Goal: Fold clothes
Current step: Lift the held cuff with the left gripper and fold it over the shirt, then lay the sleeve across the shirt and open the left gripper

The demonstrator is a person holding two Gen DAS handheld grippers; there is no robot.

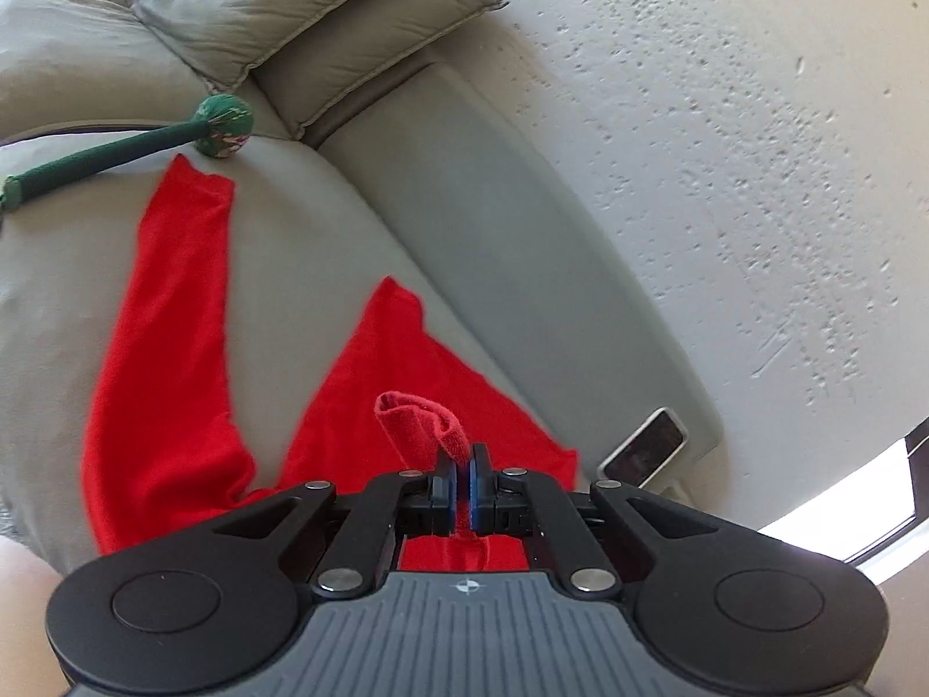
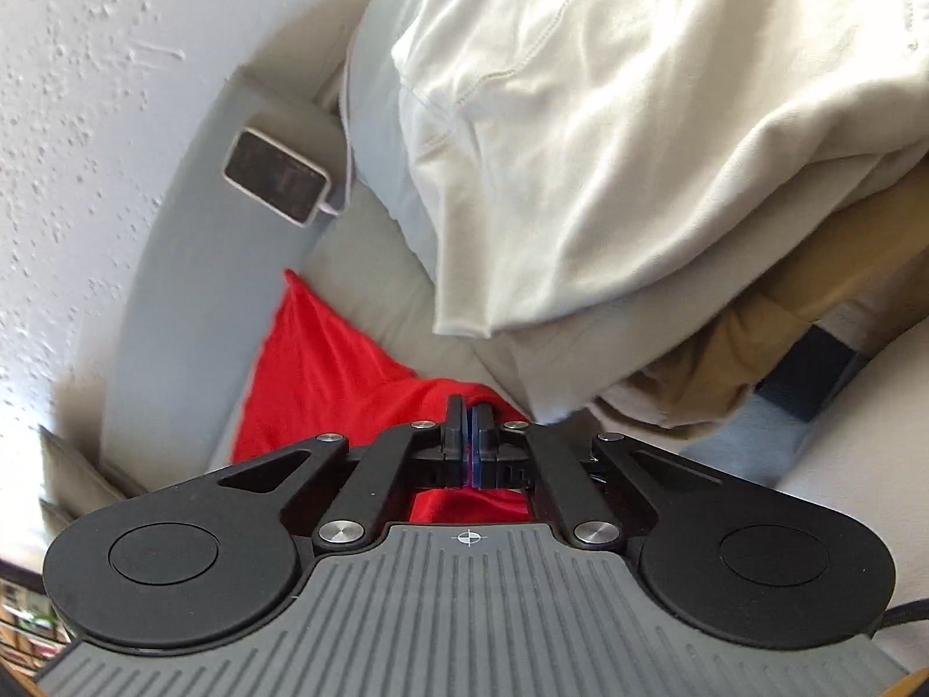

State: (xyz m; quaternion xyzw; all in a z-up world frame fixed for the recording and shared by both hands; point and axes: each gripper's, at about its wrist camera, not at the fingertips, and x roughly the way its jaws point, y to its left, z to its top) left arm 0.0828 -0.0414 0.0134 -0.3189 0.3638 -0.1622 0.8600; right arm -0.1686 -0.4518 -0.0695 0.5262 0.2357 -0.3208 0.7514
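A red garment [image 1: 168, 360] lies spread on a grey sofa seat [image 1: 325, 244], with two long parts reaching away from me. My left gripper [image 1: 462, 467] is shut on the red garment's near edge, and a rolled fold of red cloth [image 1: 418, 421] sticks up just past the fingertips. In the right wrist view the red garment [image 2: 325, 372] runs along the sofa edge. My right gripper [image 2: 466, 413] is shut on another part of its near edge.
A green padded stick with a ball end [image 1: 223, 119] lies on the seat beyond the garment. A phone [image 1: 644, 453] rests on the sofa's grey ledge; it shows in the right view [image 2: 276, 177]. A pile of cream and tan clothes [image 2: 609, 145] sits to the right. Cushions [image 1: 278, 17] lie at the back.
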